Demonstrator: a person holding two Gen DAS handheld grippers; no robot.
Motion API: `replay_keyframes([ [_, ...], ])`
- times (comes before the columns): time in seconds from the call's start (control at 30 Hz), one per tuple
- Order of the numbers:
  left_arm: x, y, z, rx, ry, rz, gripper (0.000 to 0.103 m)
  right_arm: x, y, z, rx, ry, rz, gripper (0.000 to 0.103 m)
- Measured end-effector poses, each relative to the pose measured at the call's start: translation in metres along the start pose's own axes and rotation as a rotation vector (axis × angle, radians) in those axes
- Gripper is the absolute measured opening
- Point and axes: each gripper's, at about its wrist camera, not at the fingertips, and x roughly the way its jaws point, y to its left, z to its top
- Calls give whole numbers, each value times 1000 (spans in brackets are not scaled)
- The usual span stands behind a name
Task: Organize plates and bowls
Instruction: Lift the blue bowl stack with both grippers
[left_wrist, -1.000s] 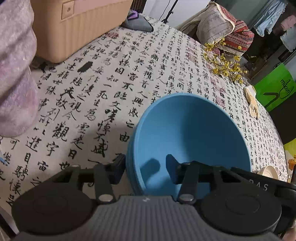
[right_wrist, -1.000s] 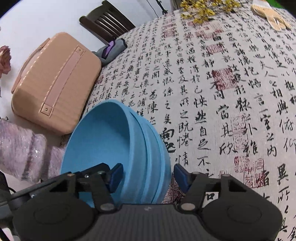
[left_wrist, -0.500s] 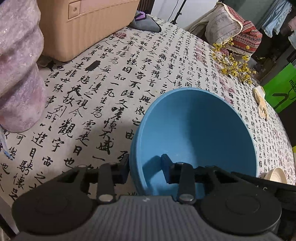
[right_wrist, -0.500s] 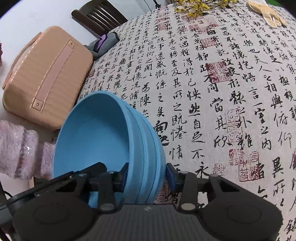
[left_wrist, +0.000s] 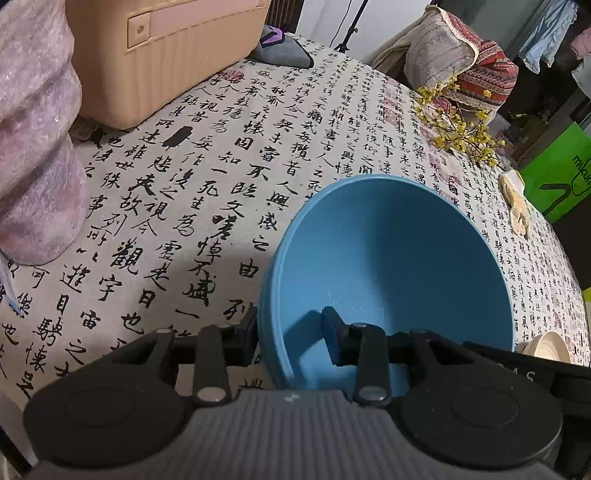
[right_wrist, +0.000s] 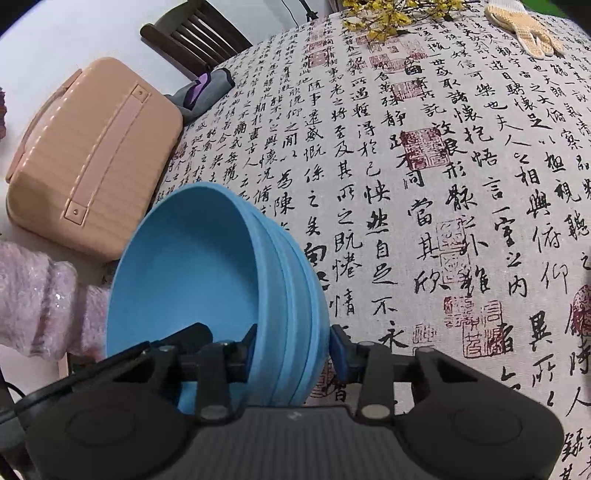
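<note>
Calligraphy-printed cloth (left_wrist: 207, 177) is covering the table. From the left wrist, stacked blue bowls (left_wrist: 388, 266) are being seen tilted, matte and smooth inside; their near rim is being pinched by the left gripper (left_wrist: 290, 341), its jaws having just closed. From the right wrist, the bowls (right_wrist: 192, 273) are being shown nested, ribbed at their rims; the opposite edge is being clamped by the right gripper (right_wrist: 293, 349), likewise just closed.

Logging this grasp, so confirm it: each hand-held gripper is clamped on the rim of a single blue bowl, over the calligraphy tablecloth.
One thing is off: it is not a single bowl. The right wrist view shows several nested rims, so this is a stack of blue bowls. The rest holds: the left hand-held gripper and the right hand-held gripper each clamp the rim, over the calligraphy tablecloth.
</note>
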Motion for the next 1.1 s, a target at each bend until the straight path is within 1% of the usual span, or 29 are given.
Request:
replay_keyframes([
  [1.1,-15,-38,-12,29,-50,-18,36,-45,-27,-3,0,-52,12,37],
])
